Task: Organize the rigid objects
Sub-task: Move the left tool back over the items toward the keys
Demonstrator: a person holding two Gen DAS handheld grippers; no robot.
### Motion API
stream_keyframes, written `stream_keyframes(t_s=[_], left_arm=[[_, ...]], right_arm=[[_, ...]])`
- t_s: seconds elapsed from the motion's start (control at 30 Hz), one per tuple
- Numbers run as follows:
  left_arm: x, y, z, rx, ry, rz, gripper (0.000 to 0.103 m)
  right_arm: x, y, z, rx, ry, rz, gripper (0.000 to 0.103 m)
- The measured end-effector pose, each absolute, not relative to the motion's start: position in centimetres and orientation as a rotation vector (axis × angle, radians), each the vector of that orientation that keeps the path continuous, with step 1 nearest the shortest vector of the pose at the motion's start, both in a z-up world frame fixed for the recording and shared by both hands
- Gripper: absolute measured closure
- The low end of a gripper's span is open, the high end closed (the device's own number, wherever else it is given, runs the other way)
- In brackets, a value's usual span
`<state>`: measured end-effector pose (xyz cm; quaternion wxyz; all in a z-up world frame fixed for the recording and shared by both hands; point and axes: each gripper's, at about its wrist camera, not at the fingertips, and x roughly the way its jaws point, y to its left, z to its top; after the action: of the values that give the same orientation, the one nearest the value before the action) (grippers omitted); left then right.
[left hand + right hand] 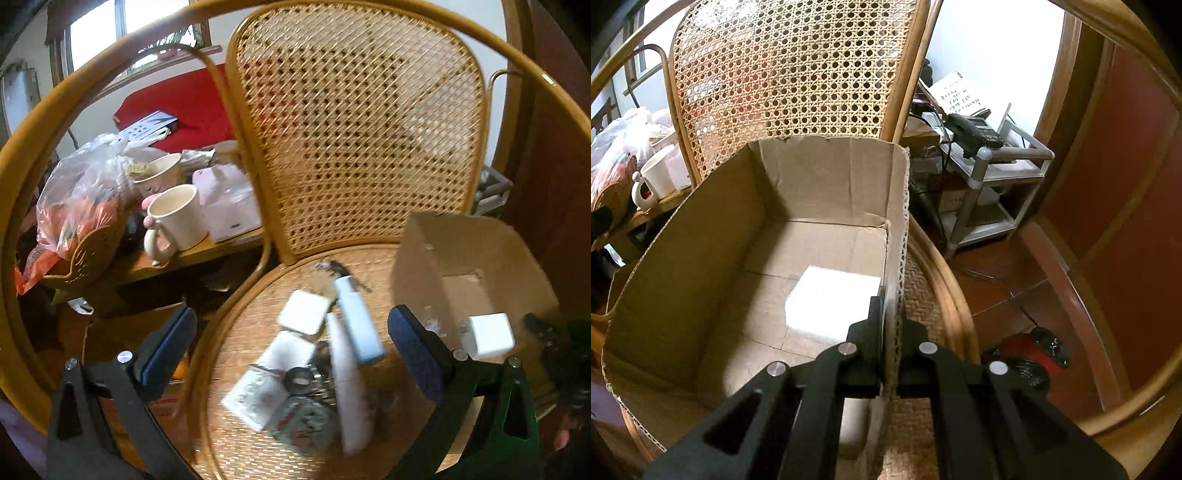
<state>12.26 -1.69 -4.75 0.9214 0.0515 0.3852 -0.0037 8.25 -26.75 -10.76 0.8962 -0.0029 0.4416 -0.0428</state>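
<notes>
1. Left hand-held gripper: jaws spread wide, nothing between them, above the clutter on the rattan chair seat.
2. Right hand-held gripper: pressed together, pinching the cardboard box wall.
3. White block: inside the box, at 11 o'clock of the right hand-held gripper.

Left gripper wide open, empty, over blurry clutter on rattan chair seat, cardboard box w/ white block at right

A woven chair seat carries a cardboard box and jumbled small items.
</notes>
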Motion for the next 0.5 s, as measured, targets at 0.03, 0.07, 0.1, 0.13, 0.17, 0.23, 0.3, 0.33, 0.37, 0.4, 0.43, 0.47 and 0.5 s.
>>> stream_keyframes(t_s=[0.03, 0.07, 0.1, 0.13, 0.17, 0.23, 0.3, 0.33, 0.37, 0.4, 0.43, 0.47, 0.5], left_arm=[[12.5, -1.5, -5.1, 0.105, 0.816, -0.011, 0.001], [12.8, -1.1, -5.4, 0.096, 0.843, -0.023, 0.001], [13.1, -0.9, -5.8, 0.086, 0.862, -0.031, 0.001], [13.3, -0.6, -6.3, 0.081, 0.877, -0.027, 0.001], [13.6, -0.4, -6.6, 0.083, 0.887, -0.022, 0.001], [13.9, -0.2, -7.1, 0.091, 0.896, -0.020, 0.001], [14.3, 0.0, -7.4, 0.092, 0.906, -0.025, 0.001], [14.6, 0.1, -7.7, 0.088, 0.918, -0.030, 0.001], [14.8, 0.2, -8.0, 0.083, 0.935, -0.034, 0.001], [15.1, 0.3, -8.3, 0.079, 0.951, -0.036, 0.001], [15.4, 0.4, -8.8, 0.078, 0.967, -0.032, 0.001], [15.7, 0.6, -9.2, 0.081, 0.985, -0.020, 0.001], [15.9, 0.8, -9.5, 0.083, 0.999, -0.010, 0.001]], right_arm=[[8.2, -26.7, -10.8, -0.009, 0.915, -0.089, 0.097], [8.2, -26.7, -10.8, -0.011, 0.914, -0.089, 0.097], [8.2, -26.6, -10.8, -0.014, 0.914, -0.090, 0.097], [8.2, -26.6, -10.8, -0.014, 0.915, -0.089, 0.097], [8.2, -26.6, -10.8, -0.014, 0.915, -0.089, 0.097], [8.2, -26.6, -10.8, -0.014, 0.916, -0.090, 0.097], [8.2, -26.7, -10.8, -0.014, 0.915, -0.089, 0.097], [8.2, -26.6, -10.8, -0.015, 0.915, -0.089, 0.097], [8.2, -26.6, -10.8, -0.015, 0.915, -0.089, 0.097], [8.2, -26.7, -10.8, -0.015, 0.915, -0.089, 0.097], [8.2, -26.7, -10.8, -0.014, 0.915, -0.090, 0.097], [8.2, -26.6, -10.8, -0.014, 0.915, -0.090, 0.097], [8.2, -26.7, -10.8, -0.014, 0.915, -0.090, 0.097]])
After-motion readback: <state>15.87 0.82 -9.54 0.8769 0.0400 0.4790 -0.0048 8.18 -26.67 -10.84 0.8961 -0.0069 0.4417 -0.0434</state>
